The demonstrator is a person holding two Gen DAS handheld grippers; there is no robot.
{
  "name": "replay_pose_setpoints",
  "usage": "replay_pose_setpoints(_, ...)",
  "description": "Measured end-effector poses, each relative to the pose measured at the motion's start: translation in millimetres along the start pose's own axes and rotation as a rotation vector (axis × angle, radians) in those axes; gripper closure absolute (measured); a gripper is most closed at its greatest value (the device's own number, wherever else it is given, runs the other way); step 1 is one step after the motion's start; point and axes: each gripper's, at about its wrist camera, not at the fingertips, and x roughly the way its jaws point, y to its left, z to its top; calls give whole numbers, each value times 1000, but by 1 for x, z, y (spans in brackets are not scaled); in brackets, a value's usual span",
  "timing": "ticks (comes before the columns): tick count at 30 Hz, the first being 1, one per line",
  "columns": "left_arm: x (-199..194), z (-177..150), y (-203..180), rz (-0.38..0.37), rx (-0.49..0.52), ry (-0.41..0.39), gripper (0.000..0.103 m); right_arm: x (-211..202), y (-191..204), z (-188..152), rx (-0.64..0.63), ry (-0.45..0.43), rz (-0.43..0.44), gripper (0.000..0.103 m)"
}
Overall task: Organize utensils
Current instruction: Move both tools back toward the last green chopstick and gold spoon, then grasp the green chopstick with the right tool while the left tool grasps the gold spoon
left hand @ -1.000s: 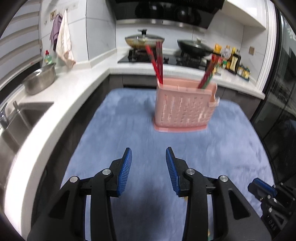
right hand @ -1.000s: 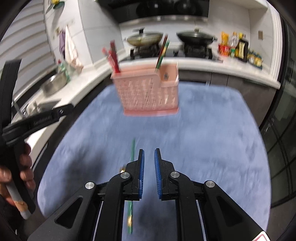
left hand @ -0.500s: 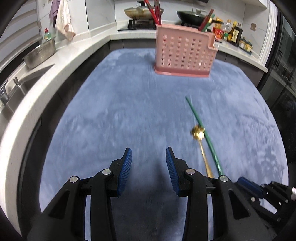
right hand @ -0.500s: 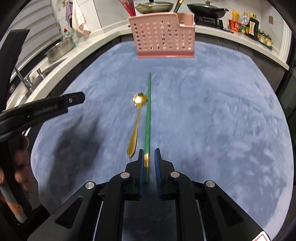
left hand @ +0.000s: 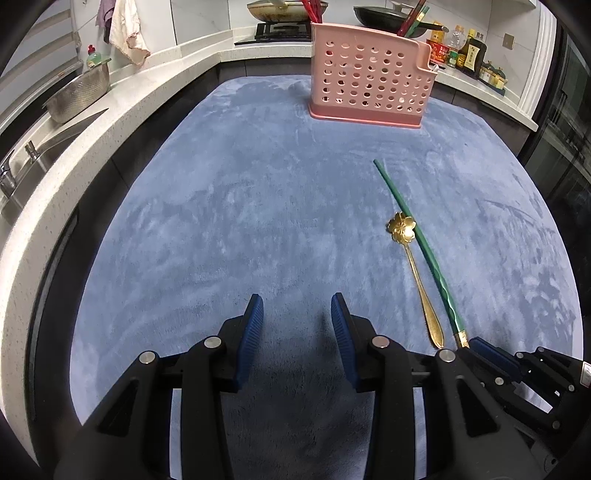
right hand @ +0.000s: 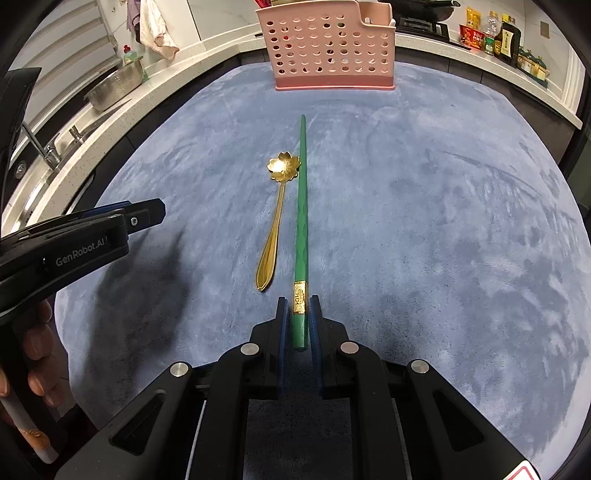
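Chopstick (right hand: 301, 206), the green one, is lying flat on the blue mat (right hand: 443, 221) and your right gripper (right hand: 298, 321) has its fingers narrowed onto the thick end, right by the gold band. The pads look like they're touching it on both sides, and the stick points straight away toward the pink utensil caddy (right hand: 328, 48) at the far edge of the mat. Just left of the chopstick there's a gold spoon (right hand: 277, 218) with a flower-shaped bowl, and that bowl is touching or nearly touching the stick, can't tell which. Your left gripper (left hand: 297, 325) hovers low over bare mat with its fingers spread wide and nothing between them. From that side the spoon and chopstick sit off to its right. The caddy already has red chopsticks (left hand: 314, 9) sticking up out of it, plus a red and green pair (left hand: 415, 16) at the other end.
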Motion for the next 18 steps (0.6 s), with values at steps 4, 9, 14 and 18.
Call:
replay_pose_setpoints(4,2,-1,-2,-1,5,7,67,4,1,0,-4,1,-6,90)
replay_pose_setpoints(9,3,-4,-5,-2,12,15,63,5,1,-1,-15,-2,-16,93)
replay_pose_setpoints(14,3,-6,-9,-6,24,16,59,3,-3,-2,-1,-7,-18,95)
replay_pose_setpoints(18,3,-8,-14,-12,28,18,45,-2,-8,-4,17,-16,-32,96)
